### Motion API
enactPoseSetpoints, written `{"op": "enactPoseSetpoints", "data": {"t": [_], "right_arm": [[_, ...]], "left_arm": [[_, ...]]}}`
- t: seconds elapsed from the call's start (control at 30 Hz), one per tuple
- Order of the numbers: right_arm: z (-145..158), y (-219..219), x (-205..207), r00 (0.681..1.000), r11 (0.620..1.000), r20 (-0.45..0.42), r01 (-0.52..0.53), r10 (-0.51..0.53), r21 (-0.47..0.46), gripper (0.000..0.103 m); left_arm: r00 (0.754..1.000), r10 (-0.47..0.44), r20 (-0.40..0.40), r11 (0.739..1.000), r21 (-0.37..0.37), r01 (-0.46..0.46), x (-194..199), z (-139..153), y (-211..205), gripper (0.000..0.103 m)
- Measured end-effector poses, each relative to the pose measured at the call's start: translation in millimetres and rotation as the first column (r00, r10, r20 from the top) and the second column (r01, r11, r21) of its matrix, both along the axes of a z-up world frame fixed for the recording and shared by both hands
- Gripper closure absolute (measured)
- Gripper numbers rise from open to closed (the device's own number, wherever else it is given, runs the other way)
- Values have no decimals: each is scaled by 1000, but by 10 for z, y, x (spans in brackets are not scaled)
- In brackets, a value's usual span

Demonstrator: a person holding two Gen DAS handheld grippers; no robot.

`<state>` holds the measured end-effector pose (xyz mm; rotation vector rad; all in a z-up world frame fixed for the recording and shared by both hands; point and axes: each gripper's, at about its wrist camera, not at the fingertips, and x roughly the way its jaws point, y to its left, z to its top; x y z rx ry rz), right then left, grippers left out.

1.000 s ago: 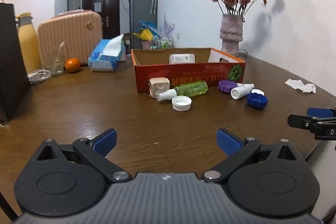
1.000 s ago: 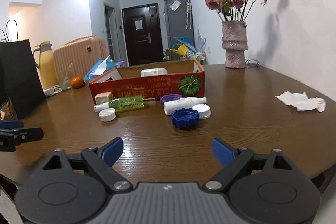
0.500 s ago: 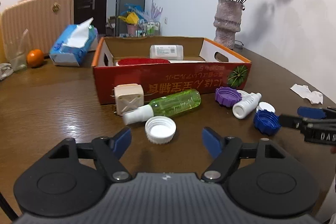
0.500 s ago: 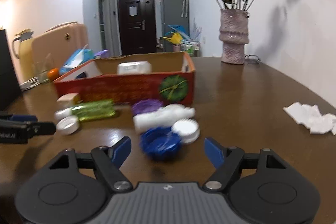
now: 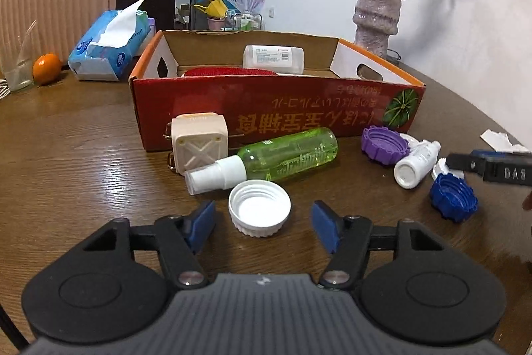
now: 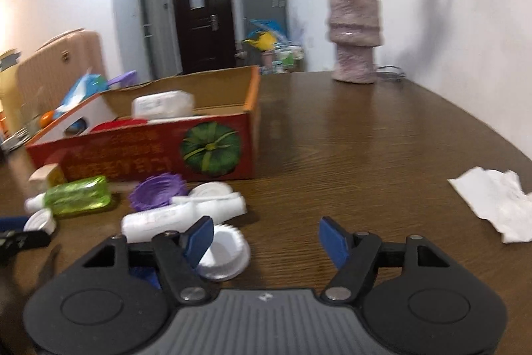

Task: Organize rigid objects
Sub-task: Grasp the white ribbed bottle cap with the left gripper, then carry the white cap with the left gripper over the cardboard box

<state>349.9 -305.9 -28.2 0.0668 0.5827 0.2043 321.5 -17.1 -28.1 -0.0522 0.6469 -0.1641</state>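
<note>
My left gripper (image 5: 262, 227) is open, its fingers on either side of a white cap (image 5: 259, 208) on the table. Behind the cap lie a green spray bottle (image 5: 286, 153), a beige cube (image 5: 199, 142), a purple lid (image 5: 384, 144), a white bottle (image 5: 415, 163) and a blue lid (image 5: 454, 197), all in front of a red cardboard box (image 5: 266, 108). My right gripper (image 6: 266, 238) is open and empty, with a second white cap (image 6: 224, 253) just by its left finger and the white bottle (image 6: 183, 215) beyond it. The blue lid is mostly hidden under my right gripper.
In the box lie a white container (image 5: 272, 58) and a red item (image 5: 229, 73). A vase of flowers (image 6: 354, 32) stands at the back right. A crumpled tissue (image 6: 492, 202) lies at the right. A tissue pack (image 5: 109, 45), an orange (image 5: 46, 68) and a suitcase (image 5: 56, 5) are at the left.
Both grippers have moved forward and down toward the items. The white cap now sits between my left fingers. My right gripper has passed over the blue lid and shifted right.
</note>
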Motion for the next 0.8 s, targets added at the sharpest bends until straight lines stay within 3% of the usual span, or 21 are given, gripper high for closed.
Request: {"op": "enactPoseSetpoints", "data": {"t": [0.17,0.27,0.4,0.6,0.8], "right_arm": [[-17,199,-11,999,998,-19,-50,50,-33,33],[-38,304,33,996,995,-45,-77,75,-64,36],[-34,299,31,998,996,-43,-45,42,-77,62],[-5,288,-25,999,997,-38,-16,14,-70,64],[336,231,-372,998,995,68,23,-17,-92,64]], "left_arm": [[1000,-4,3,1000,-21,4,19,4,16,62],[1000,-3,3,999,-46,3,21,4,50,62],[1000,-17,7,998,-60,17,14,10,57,62],[1000,-27,9,998,-65,27,0,9,45,63],[997,12,78,1000,-15,-10,-228,85,30,63]]}}
